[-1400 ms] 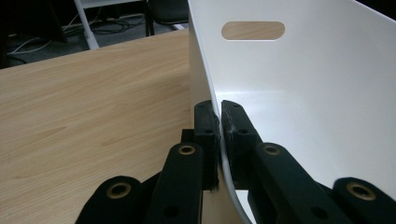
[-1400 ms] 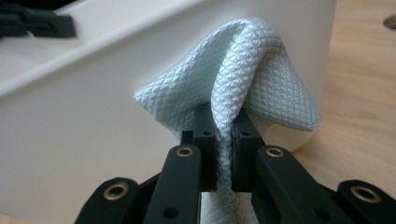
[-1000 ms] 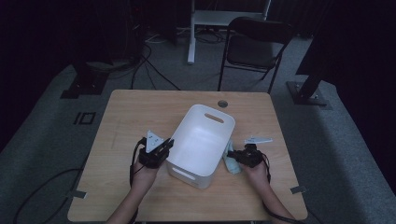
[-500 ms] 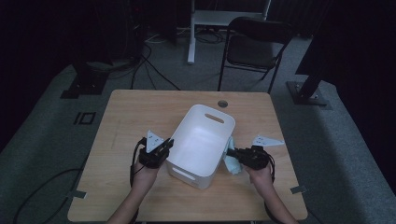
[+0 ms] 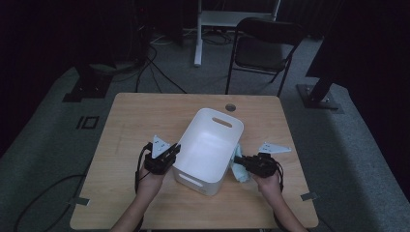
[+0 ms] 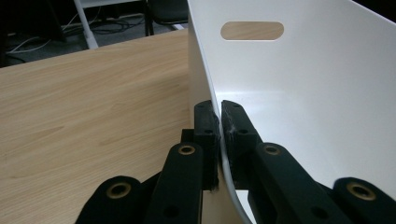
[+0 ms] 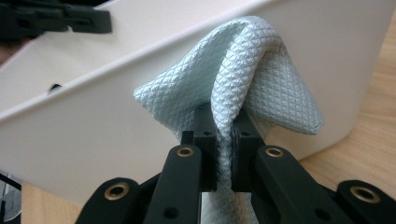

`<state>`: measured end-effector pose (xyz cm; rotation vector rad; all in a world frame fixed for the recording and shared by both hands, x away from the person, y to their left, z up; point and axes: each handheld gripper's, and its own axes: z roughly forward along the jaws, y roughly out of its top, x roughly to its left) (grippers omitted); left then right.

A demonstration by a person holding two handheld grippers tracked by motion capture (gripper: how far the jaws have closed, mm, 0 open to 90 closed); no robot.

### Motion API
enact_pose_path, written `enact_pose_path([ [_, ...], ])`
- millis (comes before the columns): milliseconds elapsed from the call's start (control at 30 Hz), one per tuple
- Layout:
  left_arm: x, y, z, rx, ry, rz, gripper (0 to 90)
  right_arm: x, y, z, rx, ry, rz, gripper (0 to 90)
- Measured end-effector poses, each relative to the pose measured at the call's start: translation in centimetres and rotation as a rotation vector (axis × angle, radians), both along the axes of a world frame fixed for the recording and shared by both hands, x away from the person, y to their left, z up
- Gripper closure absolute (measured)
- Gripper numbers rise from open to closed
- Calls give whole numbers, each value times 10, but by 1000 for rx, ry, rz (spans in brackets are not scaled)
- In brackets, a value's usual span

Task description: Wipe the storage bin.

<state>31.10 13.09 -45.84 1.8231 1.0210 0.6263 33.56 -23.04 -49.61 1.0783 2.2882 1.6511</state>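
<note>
A pale blue cloth [image 7: 243, 74] with a fine diamond weave is pinched in the right tongs [image 7: 223, 126], whose jaws are closed tight on a fold of it; the fabric bunches up above the jaws and hangs down between them. Seen from the high view, the cloth [image 5: 238, 166] sits just outside the right wall of a white plastic bin [image 5: 212, 145], touching or nearly touching it, raised off the tabletop [image 5: 130, 121] toward its right edge. The right tongs [image 5: 243, 162] point leftward at the bin, with a hand [image 5: 268, 182] behind them.

The bin stands a little right of the tabletop's centre, turned at an angle, open side up, with a slot handle cut in its far wall [image 6: 252, 30] and another in its near wall. The left tongs [image 6: 219, 123] are clamped on the bin's left wall [image 6: 280, 93], one jaw outside and one inside, the thin rim squeezed between them. In the high view the left tongs [image 5: 175, 151] grip that wall near the bin's near-left corner, a hand [image 5: 150, 179] behind them.

Beyond the tabletop's far edge, a dark folding chair [image 5: 266, 48] stands on the grey floor [image 5: 48, 121].
</note>
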Motion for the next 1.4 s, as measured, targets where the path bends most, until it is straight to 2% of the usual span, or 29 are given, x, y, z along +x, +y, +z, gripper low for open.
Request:
enact_pose_path([
  [367,0,-1,0,-2,-1,6,860,14,0,-32,-102,87,-39,841],
  [400,-1,-1,0,0,-1,7,860,19,2,-41,-124,123,-49,840],
  [433,-1,-1,0,-2,0,8,860,20,2,-43,-132,129,-51,840],
  [533,-1,-1,0,-6,1,15,859,21,1,-46,-111,159,-57,841],
  [600,-1,-1,0,-10,3,20,860,19,2,-44,-115,153,-57,842],
  [667,-1,-2,0,-9,2,24,860,14,1,-40,-81,153,-44,842],
  [767,-1,-2,0,-5,2,29,861,3,2,-26,-59,110,-18,842],
  [1033,-2,-3,0,-3,4,40,865,-35,8,12,61,-9,68,839],
  [1100,-1,-3,0,-5,6,39,866,-40,11,16,44,-22,57,840],
  [1200,-1,-3,0,-8,7,32,865,-41,15,14,22,-20,52,840],
  [1400,-1,-3,0,-16,5,25,861,-31,14,-3,-20,38,44,840],
])
